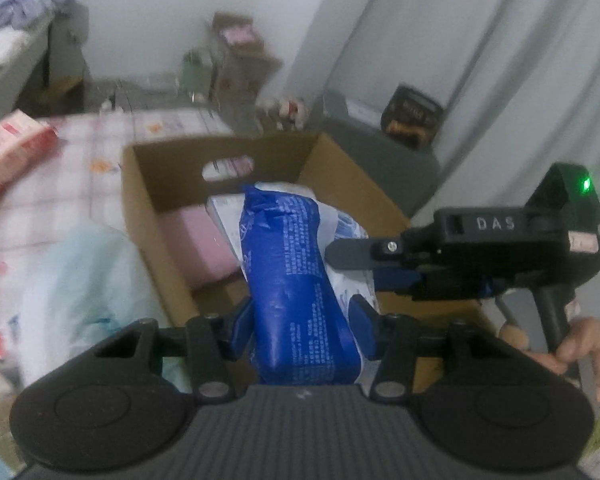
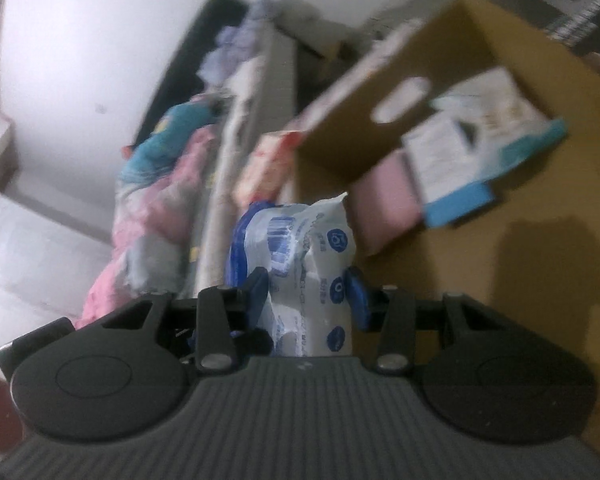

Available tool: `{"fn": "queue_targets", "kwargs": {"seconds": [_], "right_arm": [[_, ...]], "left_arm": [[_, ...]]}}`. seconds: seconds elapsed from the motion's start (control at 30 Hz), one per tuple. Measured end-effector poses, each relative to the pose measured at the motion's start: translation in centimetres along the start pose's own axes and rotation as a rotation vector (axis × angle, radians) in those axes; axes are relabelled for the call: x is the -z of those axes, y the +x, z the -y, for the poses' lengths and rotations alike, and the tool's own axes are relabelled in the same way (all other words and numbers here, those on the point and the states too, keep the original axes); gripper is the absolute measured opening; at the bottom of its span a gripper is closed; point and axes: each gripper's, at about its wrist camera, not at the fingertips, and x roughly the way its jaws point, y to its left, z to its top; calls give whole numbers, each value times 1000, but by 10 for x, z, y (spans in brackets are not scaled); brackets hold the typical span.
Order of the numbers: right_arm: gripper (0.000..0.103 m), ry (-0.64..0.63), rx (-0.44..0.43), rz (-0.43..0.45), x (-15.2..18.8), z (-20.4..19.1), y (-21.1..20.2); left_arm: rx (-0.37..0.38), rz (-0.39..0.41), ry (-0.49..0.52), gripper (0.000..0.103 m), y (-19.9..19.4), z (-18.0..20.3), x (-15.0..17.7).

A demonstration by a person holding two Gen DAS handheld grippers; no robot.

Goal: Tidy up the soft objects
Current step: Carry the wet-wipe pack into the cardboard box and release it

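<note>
Both grippers were clamped on one soft blue-and-white pack (image 1: 296, 280): my left gripper (image 1: 304, 326) pinched its near end, my right gripper (image 2: 308, 300) its far flank, from three o'clock in the left view. Its long axis ran toward twelve o'clock, over the open cardboard box (image 1: 140, 208), where a pink pack (image 1: 196, 244) already lay at eleven.
</note>
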Motion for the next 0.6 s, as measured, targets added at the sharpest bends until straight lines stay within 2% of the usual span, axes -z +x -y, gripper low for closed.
{"fn": "queue_targets", "kwargs": {"seconds": [0.1, 0.17, 0.23, 0.33, 0.47, 0.6], "right_arm": [[42, 32, 26, -41, -11, 29, 18], [42, 33, 78, -79, -20, 45, 37], [42, 21, 128, -113, -20, 52, 62], [42, 29, 179, -147, -20, 66, 78], [42, -4, 230, -145, -20, 65, 88], [42, -64, 285, -108, -20, 55, 79]], "left_arm": [[-30, -33, 8, 54, 17, -4, 0], [-22, -15, 20, 58, 16, -8, 3], [-12, -8, 11, 58, 10, -15, 5], [-17, 26, 2, 58, -4, -24, 4], [-21, 76, -9, 61, -29, -36, 5], [-40, 117, -34, 63, -54, -48, 14]]}}
